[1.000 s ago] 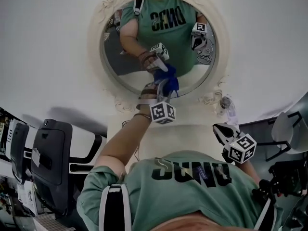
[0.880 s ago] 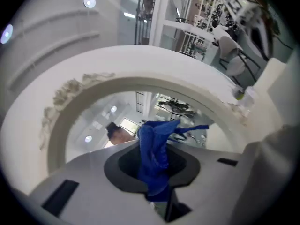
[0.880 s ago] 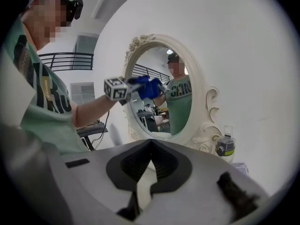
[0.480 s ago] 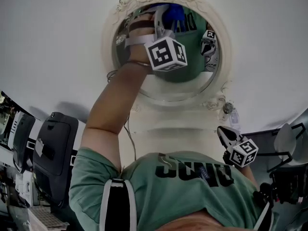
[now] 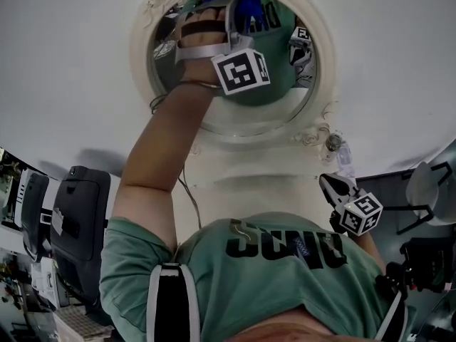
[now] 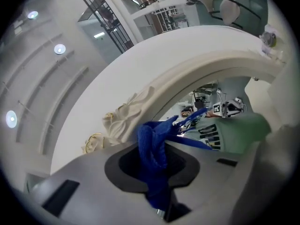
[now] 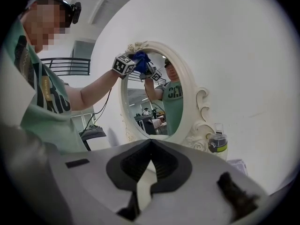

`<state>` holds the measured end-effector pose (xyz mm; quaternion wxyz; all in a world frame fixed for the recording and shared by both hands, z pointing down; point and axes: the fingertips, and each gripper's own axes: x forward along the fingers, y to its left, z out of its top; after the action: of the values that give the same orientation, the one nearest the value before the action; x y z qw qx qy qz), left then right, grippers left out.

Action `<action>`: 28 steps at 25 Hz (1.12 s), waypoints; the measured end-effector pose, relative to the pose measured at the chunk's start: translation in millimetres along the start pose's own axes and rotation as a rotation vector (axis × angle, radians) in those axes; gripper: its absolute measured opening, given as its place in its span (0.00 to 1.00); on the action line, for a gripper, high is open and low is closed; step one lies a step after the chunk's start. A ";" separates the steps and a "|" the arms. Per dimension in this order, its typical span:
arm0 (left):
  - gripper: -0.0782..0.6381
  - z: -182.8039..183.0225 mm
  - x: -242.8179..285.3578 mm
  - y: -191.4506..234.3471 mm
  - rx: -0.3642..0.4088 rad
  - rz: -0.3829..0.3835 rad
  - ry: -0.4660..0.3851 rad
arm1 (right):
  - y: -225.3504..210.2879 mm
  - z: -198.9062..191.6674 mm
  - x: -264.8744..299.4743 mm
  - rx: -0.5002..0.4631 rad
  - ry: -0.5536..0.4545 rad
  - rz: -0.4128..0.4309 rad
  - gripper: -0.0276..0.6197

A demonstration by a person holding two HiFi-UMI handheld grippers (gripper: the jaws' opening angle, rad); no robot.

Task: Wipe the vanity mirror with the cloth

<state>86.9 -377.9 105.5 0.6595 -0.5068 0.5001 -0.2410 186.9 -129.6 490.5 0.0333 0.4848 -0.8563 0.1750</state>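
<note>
While the left gripper [image 5: 239, 13] was down at the mirror's lower rim a second ago, it now sits high on the glass near the top of the frame, close to where it was half a second ago and a touch further left. Its jaws are clamped on the blue cloth [image 6: 153, 146], which bunches up between the pads in the left gripper view [image 6: 157, 165] and spills forward against the glass. In the head view the cloth [image 5: 249, 4] shows as a dark blue wad just beyond the marker cube, pressed to the upper part of the vanity mirror [image 5: 246, 120].

The mirror is round, set in a cream frame with carved roses at the top and scrolls at the bottom, and it stands against a white wall. Its glass [image 7: 157, 116] reflects the person's green shirt and the raised arm.

The right gripper [image 5: 329, 186] has stayed low at the right, well apart from the mirror. Its jaws [image 7: 150, 161] meet at the tips with nothing between them. A small bottle [image 7: 217, 143] with a green band stands just beside the frame's lower scroll.
</note>
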 end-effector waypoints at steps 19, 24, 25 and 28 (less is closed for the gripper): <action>0.20 29.4 -199.8 -447.4 0.175 -0.632 -0.139 | -10.1 -29.8 -22.8 0.051 0.115 -0.086 0.05; 0.20 27.4 -203.5 -461.2 0.097 -0.662 -0.129 | -18.9 -38.5 -30.0 0.063 0.132 -0.121 0.05; 0.20 28.8 -205.0 -463.4 0.071 -0.680 -0.129 | -18.6 -37.3 -30.2 0.060 0.130 -0.123 0.05; 0.20 33.5 -209.1 -466.0 -0.023 -0.770 -0.124 | -13.1 -28.3 -28.7 0.031 0.119 -0.110 0.05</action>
<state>125.0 -363.5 615.8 0.5441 -0.6783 0.2352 -0.4342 209.9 -102.9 514.0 0.0860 0.5206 -0.8219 0.2148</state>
